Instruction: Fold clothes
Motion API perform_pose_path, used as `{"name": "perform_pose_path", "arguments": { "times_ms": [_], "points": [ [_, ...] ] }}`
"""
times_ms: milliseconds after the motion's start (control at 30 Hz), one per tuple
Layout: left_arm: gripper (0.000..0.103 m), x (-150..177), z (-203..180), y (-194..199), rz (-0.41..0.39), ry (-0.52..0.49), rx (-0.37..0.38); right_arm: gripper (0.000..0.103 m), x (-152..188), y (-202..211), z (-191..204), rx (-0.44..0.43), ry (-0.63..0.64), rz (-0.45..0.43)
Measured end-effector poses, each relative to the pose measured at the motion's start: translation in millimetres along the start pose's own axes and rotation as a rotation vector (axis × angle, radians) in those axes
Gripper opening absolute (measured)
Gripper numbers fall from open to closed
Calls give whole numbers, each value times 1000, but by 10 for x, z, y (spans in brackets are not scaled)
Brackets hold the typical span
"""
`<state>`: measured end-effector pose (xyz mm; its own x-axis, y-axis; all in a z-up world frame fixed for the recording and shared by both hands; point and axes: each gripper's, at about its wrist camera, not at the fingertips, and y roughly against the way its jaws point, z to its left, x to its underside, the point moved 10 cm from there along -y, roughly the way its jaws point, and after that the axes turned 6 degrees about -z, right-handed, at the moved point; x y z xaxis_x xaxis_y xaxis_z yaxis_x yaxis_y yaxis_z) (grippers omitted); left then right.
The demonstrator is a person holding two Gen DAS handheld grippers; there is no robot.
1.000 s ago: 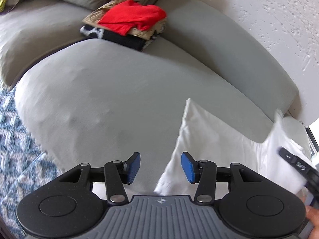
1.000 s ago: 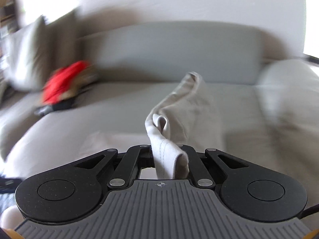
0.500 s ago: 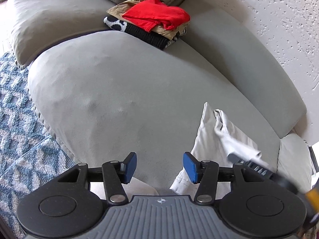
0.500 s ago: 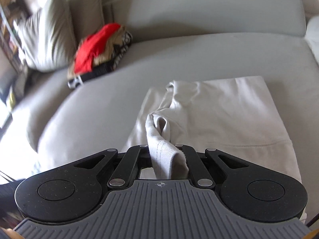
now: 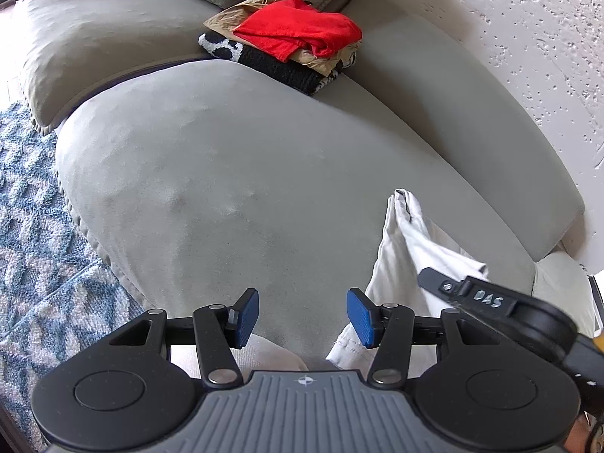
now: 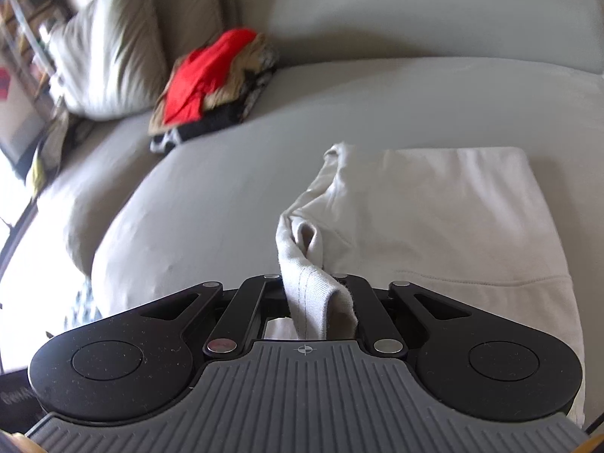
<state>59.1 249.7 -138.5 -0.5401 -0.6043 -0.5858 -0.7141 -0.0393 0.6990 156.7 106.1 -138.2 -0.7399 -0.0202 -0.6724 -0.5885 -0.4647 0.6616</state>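
On the grey sofa cushion [image 6: 226, 196] lay the white garment [image 6: 434, 219], mostly flat, with one side folded over. Its ribbed end [image 6: 317, 294] rose up between the jaws of the right gripper [image 6: 313, 302], which were opening; whether the pads still pressed on the cloth I could not tell. The left gripper [image 5: 304, 319] hovered beside the garment with its blue pads [image 5: 360, 322] about half apart and nothing between them. Farther back sat a stack of folded clothes [image 5: 287, 41], a red piece on top, so part of the work looked done. The white garment, I judged, needed more folds and then a place on that stack.
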Motion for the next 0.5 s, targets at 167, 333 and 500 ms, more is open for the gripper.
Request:
{"name": "perform_pose_path", "arguments": {
  "times_ms": [167, 333, 500],
  "points": [
    [50, -16, 15, 55, -14, -4, -10, 28, 253, 333, 82, -307, 62, 104],
    [50, 4, -36, 58, -12, -30, -6, 31, 179, 808, -578, -203, -32, 6],
    [45, 79, -502, -1, 4, -174, 92, 31, 113, 1010, -1226, 2, -79, -118]
  ]
}}
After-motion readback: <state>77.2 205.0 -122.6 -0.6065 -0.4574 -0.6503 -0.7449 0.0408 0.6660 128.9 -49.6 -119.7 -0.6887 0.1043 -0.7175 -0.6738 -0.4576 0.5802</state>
